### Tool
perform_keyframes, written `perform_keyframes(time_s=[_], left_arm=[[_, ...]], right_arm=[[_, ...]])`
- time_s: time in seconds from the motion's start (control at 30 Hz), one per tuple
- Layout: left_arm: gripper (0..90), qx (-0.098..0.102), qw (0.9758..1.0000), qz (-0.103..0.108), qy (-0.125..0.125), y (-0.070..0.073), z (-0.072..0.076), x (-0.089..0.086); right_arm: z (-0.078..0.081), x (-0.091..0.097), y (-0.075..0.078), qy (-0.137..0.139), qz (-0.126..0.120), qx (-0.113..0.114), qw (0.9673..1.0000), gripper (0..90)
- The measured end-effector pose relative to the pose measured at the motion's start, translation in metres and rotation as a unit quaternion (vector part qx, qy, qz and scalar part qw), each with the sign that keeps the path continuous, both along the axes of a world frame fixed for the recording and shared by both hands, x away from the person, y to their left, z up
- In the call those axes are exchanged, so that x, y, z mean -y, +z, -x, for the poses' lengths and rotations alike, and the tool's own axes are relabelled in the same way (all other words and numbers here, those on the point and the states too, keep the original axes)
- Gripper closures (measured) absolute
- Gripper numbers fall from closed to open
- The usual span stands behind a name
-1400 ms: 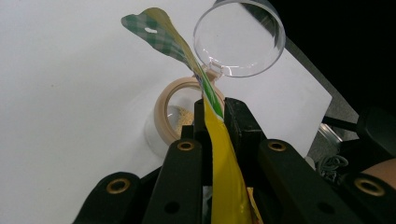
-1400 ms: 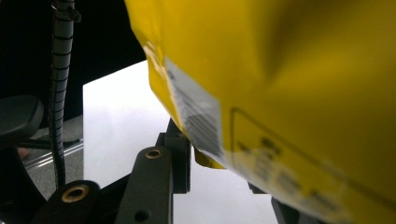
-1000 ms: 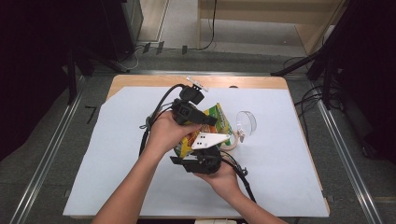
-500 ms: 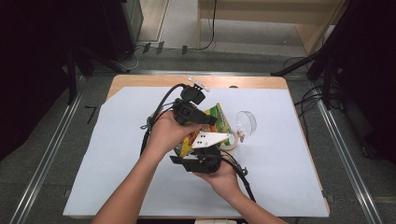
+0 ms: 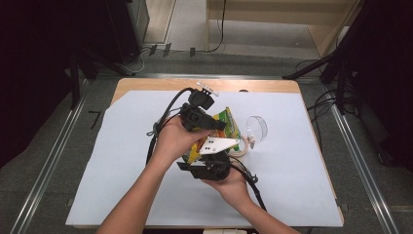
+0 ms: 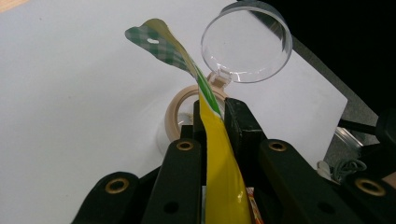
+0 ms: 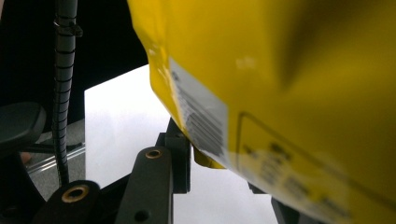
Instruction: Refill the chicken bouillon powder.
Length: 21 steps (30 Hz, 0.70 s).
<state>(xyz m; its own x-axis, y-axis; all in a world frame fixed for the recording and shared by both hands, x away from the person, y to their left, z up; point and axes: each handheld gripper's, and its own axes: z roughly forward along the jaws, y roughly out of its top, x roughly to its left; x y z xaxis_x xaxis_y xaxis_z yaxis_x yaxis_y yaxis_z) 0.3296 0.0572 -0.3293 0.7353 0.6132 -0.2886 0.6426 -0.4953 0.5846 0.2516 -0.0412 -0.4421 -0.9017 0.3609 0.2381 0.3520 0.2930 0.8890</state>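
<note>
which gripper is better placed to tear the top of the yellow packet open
Probably left. The left gripper is shut on the yellow packet near its green checked top, while the right gripper grips it lower down and can hold it steady.

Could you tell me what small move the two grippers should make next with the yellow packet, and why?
Probably a gentle pull apart to tear it open. The left gripper is shut on the packet near its green checked top, and the right gripper seems to pinch its lower edge. Held above the sheet, beside the jar, nothing blocks that.
</note>
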Motion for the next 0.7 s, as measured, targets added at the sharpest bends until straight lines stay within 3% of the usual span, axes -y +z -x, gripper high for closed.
perform_keyframes(time_s=[0.7], left_arm=[[83.4, -0.004, 1.0000, 0.006, 0.003, 0.0018, -0.0012, 0.0001]], right_arm=[[-0.0020, 0.0005, 0.0020, 0.003, 0.006, 0.003, 1.0000, 68.8]])
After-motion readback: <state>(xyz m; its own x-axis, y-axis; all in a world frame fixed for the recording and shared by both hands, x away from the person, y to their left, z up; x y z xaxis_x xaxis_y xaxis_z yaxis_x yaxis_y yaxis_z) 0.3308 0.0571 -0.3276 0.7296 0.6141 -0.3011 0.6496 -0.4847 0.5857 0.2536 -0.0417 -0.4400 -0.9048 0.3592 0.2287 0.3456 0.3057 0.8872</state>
